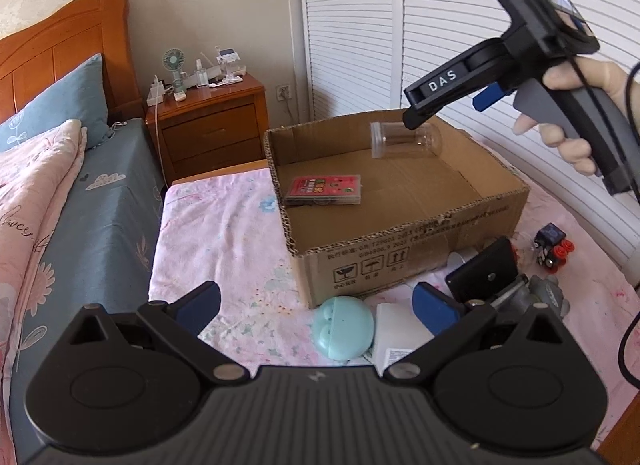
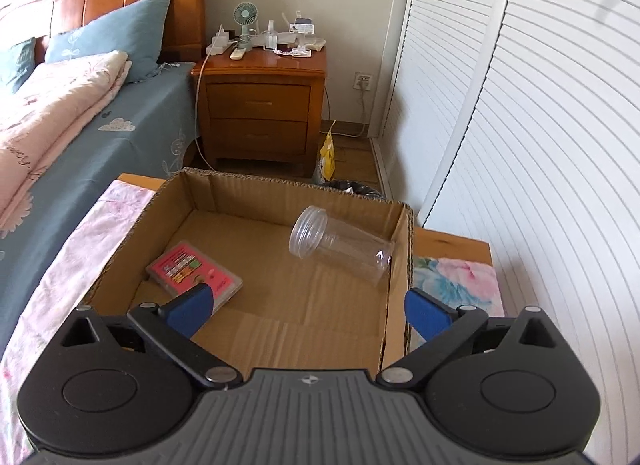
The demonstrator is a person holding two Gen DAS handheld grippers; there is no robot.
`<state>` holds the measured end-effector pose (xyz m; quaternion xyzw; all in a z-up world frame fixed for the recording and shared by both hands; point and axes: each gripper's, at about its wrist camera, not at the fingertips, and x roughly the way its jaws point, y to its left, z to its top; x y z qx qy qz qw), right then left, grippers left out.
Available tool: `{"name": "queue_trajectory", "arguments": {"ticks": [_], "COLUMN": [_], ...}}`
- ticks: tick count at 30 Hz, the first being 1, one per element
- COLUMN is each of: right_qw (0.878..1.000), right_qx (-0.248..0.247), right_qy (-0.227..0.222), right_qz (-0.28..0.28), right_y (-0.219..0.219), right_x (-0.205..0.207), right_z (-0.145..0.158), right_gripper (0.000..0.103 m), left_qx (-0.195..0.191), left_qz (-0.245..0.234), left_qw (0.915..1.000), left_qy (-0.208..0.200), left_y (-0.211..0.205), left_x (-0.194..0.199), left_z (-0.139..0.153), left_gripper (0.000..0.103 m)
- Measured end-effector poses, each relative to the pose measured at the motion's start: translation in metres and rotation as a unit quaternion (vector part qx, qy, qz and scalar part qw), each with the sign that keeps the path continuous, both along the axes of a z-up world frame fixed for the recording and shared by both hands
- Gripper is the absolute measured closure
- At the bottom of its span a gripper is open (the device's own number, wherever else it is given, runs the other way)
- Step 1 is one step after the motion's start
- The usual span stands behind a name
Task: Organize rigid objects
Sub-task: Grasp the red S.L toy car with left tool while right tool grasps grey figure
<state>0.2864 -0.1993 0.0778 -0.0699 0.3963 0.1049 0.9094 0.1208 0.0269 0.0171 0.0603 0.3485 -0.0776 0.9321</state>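
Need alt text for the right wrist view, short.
Open tongs of the right gripper point into an open brown cardboard box on a pink floral cloth. A clear plastic jar appears in mid-air over the box floor, and a flat pink card case lies inside.

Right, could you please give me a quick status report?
Both grippers, left and right, open, empty. Clear plastic jar tipped sideways over brown cardboard box, apparently mid-drop. Nothing in the way.

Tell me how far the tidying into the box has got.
Done: the pink card case lies in the cardboard box. In hand: nothing; the clear plastic jar appears mid-air over the box, below the open right tool. Left: the teal round case, toy train and black device beside the box, near the open left tool.
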Motion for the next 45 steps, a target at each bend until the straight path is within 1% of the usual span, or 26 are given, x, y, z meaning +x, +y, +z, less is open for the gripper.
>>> {"name": "queue_trajectory", "arguments": {"ticks": [6,12,18,24,29,31,34,37,39,42,45], "right_qw": [1.0,1.0,1.0,1.0,1.0,1.0,0.999,0.999,0.998,0.999,0.999], "right_qx": [0.009,0.014,0.02,0.023,0.003,0.003,0.012,0.005,-0.009,0.008,0.004], "right_qy": [-0.008,-0.019,-0.017,-0.001,0.011,0.016,0.022,0.023,0.027,0.025,0.024], "right_qz": [-0.001,-0.004,-0.01,-0.016,-0.018,-0.024,-0.031,-0.039,-0.048,-0.046,-0.035], "right_y": [-0.01,-0.02,-0.028,-0.033,-0.028,-0.028,-0.029,-0.031,-0.034,-0.043,-0.045], "right_x": [-0.034,-0.081,-0.129,-0.165,-0.178,-0.179,-0.175,-0.171,-0.169,-0.173,-0.176], "right_z": [0.001,-0.007,-0.034,-0.063,-0.085,-0.093,-0.104,-0.113,-0.12,-0.124,-0.124], "right_gripper": [0.0,0.0,0.0,0.0,0.0,0.0,0.0,0.0,0.0,0.0,0.0], "left_qx": [-0.005,-0.003,0.006,-0.01,-0.012,-0.016,-0.024,-0.028,-0.025,-0.013,-0.004], "left_qz": [-0.005,-0.018,-0.037,-0.063,-0.09,-0.097,-0.101,-0.101,-0.103,-0.108,-0.112], "left_qw": [1.0,0.9997,0.999,0.9974,0.9945,0.9933,0.9921,0.9912,0.9908,0.9903,0.9894], "left_qy": [0.005,0.016,0.024,0.035,0.052,0.06,0.07,0.08,0.083,0.086,0.093], "left_y": [-0.005,-0.01,-0.012,-0.013,-0.02,-0.023,-0.028,-0.034,-0.039,-0.048,-0.055], "left_x": [-0.005,-0.012,-0.023,-0.031,-0.035,-0.036,-0.036,-0.034,-0.033,-0.031,-0.027], "left_z": [0.0,-0.006,-0.015,-0.021,-0.028,-0.03,-0.036,-0.042,-0.046,-0.052,-0.06], "left_gripper": [0.001,0.001,0.001,0.001,0.001,0.001,0.001,0.001,0.001,0.001,0.001]}}
